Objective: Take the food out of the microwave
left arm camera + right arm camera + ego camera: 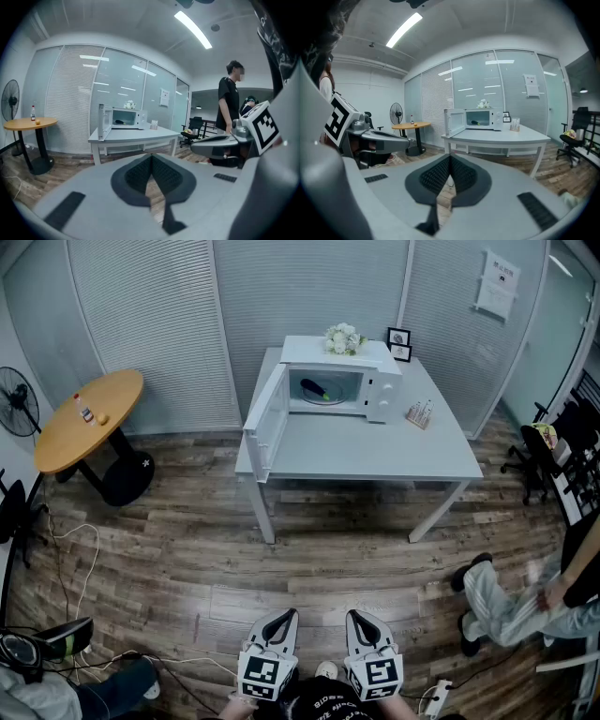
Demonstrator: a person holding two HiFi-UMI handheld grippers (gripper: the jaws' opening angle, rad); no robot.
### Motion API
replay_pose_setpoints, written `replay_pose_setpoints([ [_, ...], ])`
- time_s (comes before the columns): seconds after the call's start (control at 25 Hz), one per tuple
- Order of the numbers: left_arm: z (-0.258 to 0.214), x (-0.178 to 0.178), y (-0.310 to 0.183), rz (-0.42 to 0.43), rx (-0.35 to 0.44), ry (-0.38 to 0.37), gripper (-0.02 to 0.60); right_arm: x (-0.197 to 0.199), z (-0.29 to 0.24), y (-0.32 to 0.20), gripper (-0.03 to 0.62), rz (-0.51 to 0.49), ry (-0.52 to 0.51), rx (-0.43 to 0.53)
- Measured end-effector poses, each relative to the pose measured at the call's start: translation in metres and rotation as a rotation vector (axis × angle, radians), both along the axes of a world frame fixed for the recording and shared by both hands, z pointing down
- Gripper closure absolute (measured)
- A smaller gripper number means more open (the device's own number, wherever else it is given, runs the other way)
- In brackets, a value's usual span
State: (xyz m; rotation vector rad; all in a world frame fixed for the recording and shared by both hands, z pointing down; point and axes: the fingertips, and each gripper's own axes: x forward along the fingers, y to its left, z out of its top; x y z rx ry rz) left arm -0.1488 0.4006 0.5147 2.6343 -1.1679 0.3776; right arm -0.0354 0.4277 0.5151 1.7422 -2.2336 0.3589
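Grey left gripper (284,614) and grey right gripper (360,614), jaws together and empty, sit well apart from the white box microwave (382,390), door (267,423) open, likely to expose its dark food (315,388).

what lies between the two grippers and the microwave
Only wooden floor, then the bare front of the white table; the head view shows it.

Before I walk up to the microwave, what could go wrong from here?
Cables and a power strip lie on the floor near you: a trip hazard. The open microwave door juts toward you on the left; a gripper could clip it. The left gripper and right gripper are both shut; open one before reaching the food.
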Motion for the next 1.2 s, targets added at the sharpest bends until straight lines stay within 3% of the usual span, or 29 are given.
replay_pose_setpoints([
  [0.4,0.002,-0.021,-0.025,0.046,0.019,0.001,0.574,-0.007,0.011,-0.019,0.591,0.116,-0.026,-0.025],
  [0.72,0.006,-0.043,-0.055,0.088,0.038,-0.002,0.574,-0.026,0.008,-0.038,0.591,0.181,-0.025,0.026],
  [1.2,0.015,-0.049,-0.074,0.075,0.011,-0.001,0.574,-0.027,0.015,-0.052,0.591,0.194,-0.029,0.011],
])
